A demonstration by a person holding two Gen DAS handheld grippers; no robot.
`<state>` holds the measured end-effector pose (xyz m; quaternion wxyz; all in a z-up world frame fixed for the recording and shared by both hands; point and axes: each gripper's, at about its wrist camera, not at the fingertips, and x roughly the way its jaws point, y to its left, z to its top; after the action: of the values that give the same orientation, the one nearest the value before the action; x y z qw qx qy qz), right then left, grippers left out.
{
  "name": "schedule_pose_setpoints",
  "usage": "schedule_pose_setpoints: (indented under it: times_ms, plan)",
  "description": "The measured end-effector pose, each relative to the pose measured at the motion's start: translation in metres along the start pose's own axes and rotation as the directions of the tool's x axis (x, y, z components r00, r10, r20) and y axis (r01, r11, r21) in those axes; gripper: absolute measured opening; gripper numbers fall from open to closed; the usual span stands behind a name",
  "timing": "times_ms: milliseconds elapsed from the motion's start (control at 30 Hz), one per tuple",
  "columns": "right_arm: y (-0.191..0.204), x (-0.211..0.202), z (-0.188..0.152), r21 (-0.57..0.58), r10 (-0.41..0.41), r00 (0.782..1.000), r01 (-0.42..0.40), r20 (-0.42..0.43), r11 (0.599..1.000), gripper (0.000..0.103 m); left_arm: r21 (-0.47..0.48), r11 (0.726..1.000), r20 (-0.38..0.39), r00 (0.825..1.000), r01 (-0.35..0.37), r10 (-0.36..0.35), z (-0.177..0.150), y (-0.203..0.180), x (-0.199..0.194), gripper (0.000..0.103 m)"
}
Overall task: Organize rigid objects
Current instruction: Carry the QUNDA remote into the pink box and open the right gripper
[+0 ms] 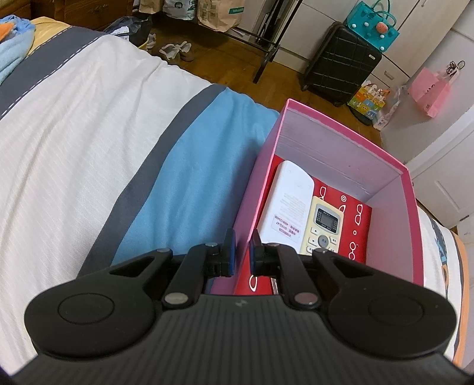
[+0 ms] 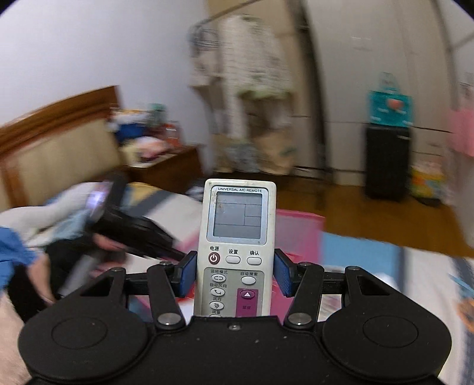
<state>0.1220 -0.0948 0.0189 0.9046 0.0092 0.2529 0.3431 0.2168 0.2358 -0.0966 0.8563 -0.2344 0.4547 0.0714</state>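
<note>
A pink box (image 1: 413, 207) stands on the bed. Inside lie a white flat device (image 1: 284, 201), a cream remote (image 1: 324, 225) and a red patterned case (image 1: 355, 225). My left gripper (image 1: 240, 251) is shut on the box's near left wall (image 1: 246, 219), one blue pad on each side of it. My right gripper (image 2: 235, 274) is shut on a white universal A/C remote (image 2: 237, 237), held upright above the bed. The pink box (image 2: 299, 234) shows blurred behind the remote, and the left gripper (image 2: 124, 222) shows blurred at the left.
The bed has a white striped sheet (image 1: 74, 142) with a blue cloth (image 1: 189, 171) beside the box. On the wooden floor beyond stand a black suitcase (image 1: 340, 65), a clothes rack (image 1: 266, 44) and paper bags (image 1: 219, 14). A wooden nightstand (image 2: 166, 168) holds clutter.
</note>
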Motion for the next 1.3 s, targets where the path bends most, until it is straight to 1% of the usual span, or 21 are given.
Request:
schedule_pose_setpoints:
  times_ms: [67,133,167,233,267,300,367,433,500,567,633,700,800,833,867,933,967,1000,1133,1233,1300]
  plan:
    - [0.011,0.025,0.010,-0.032,0.026,1.000,-0.027,-0.015,0.999,0.059,0.002,1.000,0.002,1.000,0.005,-0.005,0.000,0.001,0.000,0.008]
    - [0.019,0.050,0.017,-0.061,0.016,0.999,-0.018,-0.034,0.998,0.059,0.000,1.000,0.002,1.000,0.012,-0.012,-0.001,0.003,0.000,0.008]
    - [0.020,0.065,0.020,-0.064,0.008,0.998,-0.012,-0.058,0.998,0.059,0.001,1.000,0.002,1.000,0.016,-0.016,-0.001,0.003,0.000,0.008]
    - [0.020,0.092,0.021,-0.066,-0.040,0.994,0.033,-0.104,0.997,0.059,0.002,1.000,0.003,1.000,0.019,-0.019,-0.001,0.004,0.000,0.008]
    - [0.020,0.107,0.019,-0.074,-0.081,0.987,0.071,-0.140,0.995,0.059,0.004,1.000,0.003,1.000,0.021,-0.021,-0.001,0.004,0.000,0.008]
    - [0.020,0.120,0.017,-0.085,-0.123,0.976,0.109,-0.179,0.990,0.058,0.004,1.000,0.003,1.000,0.023,-0.023,-0.001,0.004,0.001,0.008]
    - [0.018,0.146,0.013,-0.109,-0.219,0.943,0.198,-0.250,0.974,0.058,0.005,1.000,0.004,1.000,0.027,-0.027,-0.001,0.005,0.001,0.008]
    - [0.017,0.167,0.010,-0.149,-0.275,0.915,0.240,-0.296,0.959,0.058,0.003,1.000,0.004,1.000,0.030,-0.030,-0.001,0.005,0.001,0.008]
    - [0.020,0.184,0.007,-0.198,-0.321,0.893,0.268,-0.317,0.943,0.058,0.005,0.999,0.004,0.999,0.032,-0.032,-0.001,0.005,0.001,0.008]
    - [0.021,0.196,0.006,-0.234,-0.352,0.875,0.285,-0.331,0.929,0.058,0.004,0.999,0.004,0.999,0.034,-0.034,0.000,0.006,0.001,0.009]
    - [0.022,0.203,0.004,-0.240,-0.365,0.862,0.294,-0.352,0.925,0.058,0.002,0.999,0.003,0.999,0.038,-0.038,0.000,0.007,0.001,0.009]
    - [0.020,0.207,0.001,-0.260,-0.392,0.839,0.310,-0.377,0.914,0.058,-0.001,0.999,0.002,0.999,0.042,-0.042,0.000,0.008,0.001,0.009]
    - [0.020,0.210,-0.001,-0.309,-0.464,0.793,0.361,-0.394,0.880,0.059,-0.001,0.999,0.001,0.999,0.048,-0.048,0.000,0.009,0.001,0.009]
    - [0.018,0.211,-0.001,-0.306,-0.476,0.781,0.376,-0.403,0.875,0.059,0.000,0.999,0.001,0.999,0.048,-0.048,0.000,0.009,0.001,0.009]
    - [0.017,0.210,0.000,-0.284,-0.468,0.779,0.377,-0.417,0.882,0.058,0.001,0.999,0.002,0.999,0.046,-0.046,0.000,0.009,0.001,0.009]
    - [0.017,0.201,0.005,-0.244,-0.435,0.803,0.364,-0.407,0.899,0.065,0.000,0.999,0.001,0.999,0.046,-0.046,0.000,0.009,0.001,0.009]
    - [0.017,0.195,0.007,-0.238,-0.431,0.811,0.363,-0.394,0.901,0.072,0.002,0.999,0.002,0.999,0.047,-0.047,0.000,0.008,0.001,0.009]
    - [0.018,0.188,0.009,-0.231,-0.424,0.825,0.360,-0.374,0.904,0.072,0.002,0.999,0.002,0.999,0.047,-0.047,0.000,0.008,0.002,0.009]
    - [0.019,0.144,0.021,-0.161,-0.327,0.899,0.291,-0.291,0.943,0.072,0.007,0.999,0.003,0.999,0.042,-0.042,0.000,0.007,0.001,0.009]
    - [0.011,0.112,0.020,-0.130,-0.273,0.931,0.247,-0.241,0.960,0.073,0.008,0.999,0.003,0.999,0.041,-0.041,0.000,0.007,0.001,0.009]
    - [0.001,0.093,0.018,-0.120,-0.244,0.946,0.223,-0.214,0.967,0.073,0.007,0.999,0.002,0.999,0.038,-0.038,0.000,0.006,0.000,0.009]
